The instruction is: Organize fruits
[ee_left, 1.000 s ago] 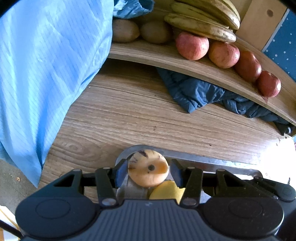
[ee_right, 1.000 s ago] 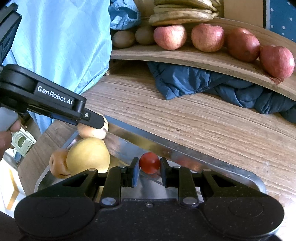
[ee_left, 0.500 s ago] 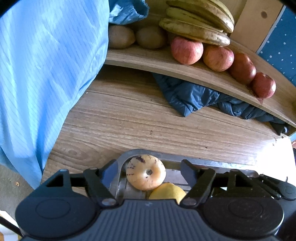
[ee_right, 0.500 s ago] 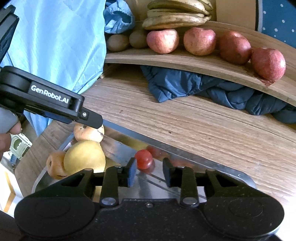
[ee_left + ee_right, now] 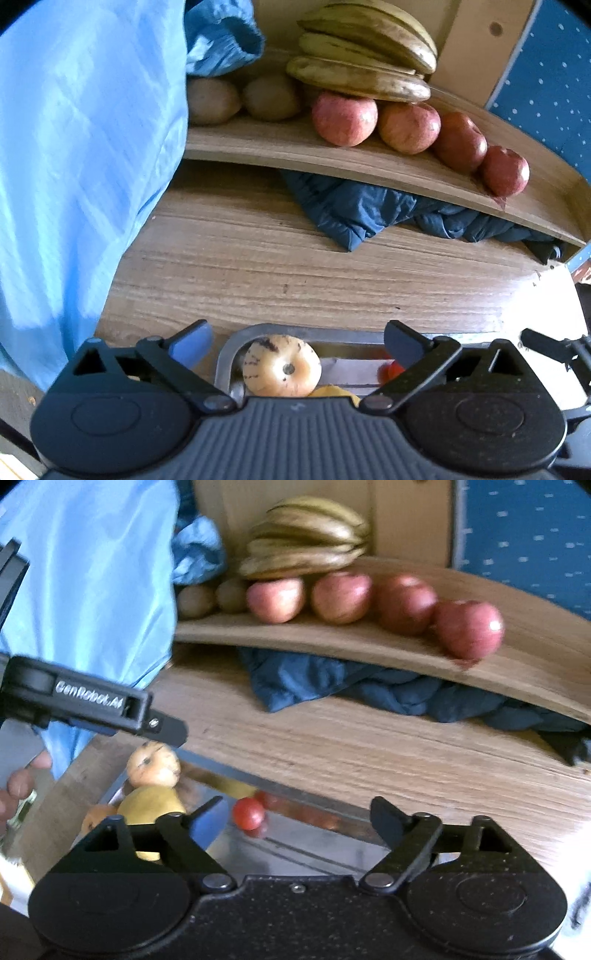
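The left tool (image 5: 298, 341) is seen spread wide, its jaws having just been opening; a pale speckled fruit (image 5: 281, 365) lies between them, untouched, in the corner of a metal tray (image 5: 229, 354) on the wooden counter (image 5: 314, 273); a yellow fruit (image 5: 149, 805) is found just beside it. The right tool (image 5: 295, 814) is likewise spread, its jaws just opened; a small red tomato (image 5: 248, 813) rests free on the tray; apples (image 5: 376, 123), bananas (image 5: 362, 62) and kiwis (image 5: 240, 98) are lined up on the shelf (image 5: 295, 155) beyond.
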### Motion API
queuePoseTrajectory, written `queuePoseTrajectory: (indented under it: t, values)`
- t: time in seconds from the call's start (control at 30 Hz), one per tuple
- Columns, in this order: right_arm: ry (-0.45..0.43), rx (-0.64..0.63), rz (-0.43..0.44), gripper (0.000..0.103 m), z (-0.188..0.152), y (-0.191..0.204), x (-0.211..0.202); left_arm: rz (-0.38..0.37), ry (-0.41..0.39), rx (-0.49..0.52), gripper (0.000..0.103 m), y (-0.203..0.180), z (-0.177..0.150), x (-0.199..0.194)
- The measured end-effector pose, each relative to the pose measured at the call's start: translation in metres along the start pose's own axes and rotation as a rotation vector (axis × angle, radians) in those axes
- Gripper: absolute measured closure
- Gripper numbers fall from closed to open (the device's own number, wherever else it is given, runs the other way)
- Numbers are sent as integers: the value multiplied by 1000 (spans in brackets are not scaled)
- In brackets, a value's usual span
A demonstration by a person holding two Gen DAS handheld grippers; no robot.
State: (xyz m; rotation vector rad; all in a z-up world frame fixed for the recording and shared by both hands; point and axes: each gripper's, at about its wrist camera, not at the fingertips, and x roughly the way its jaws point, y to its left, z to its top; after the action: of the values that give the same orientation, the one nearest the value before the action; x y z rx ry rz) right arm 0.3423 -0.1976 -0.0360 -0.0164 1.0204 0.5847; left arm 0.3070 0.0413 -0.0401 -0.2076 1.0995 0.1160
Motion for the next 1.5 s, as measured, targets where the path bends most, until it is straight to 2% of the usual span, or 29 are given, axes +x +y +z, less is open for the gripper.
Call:
queuePoseTrajectory:
  t: [0.1, 0.3, 0.47, 0.8, 1.07, 1.33, 1.5]
  values:
    - [-30, 31, -54, 4, -2, -3, -9, -11, -6, 27, 1, -1, 0, 1]
    - [-84, 78, -111, 2, -8, -4, -28, -39, -30, 54, 1, -5, -1, -2]
    - [-135, 93, -144, 1, -9, -11, -40, -24, -51, 54, 1, -11, -5, -5]
    - [-155, 118, -131, 1, -31, -17, -64, 18, -63, 64, 1, -26, -23, -27]
    - [-169, 112, -147, 1, -46, -23, -90, 0, -94, 39, 1, -35, -45, -47]
    - [-176, 78, -131, 1, -55, -18, -106, -1, -131, 81, 1, -47, -65, -70]
    - [-162, 77, -130, 1, -62, -16, -114, 13, -125, 87, 1, -48, -79, -81]
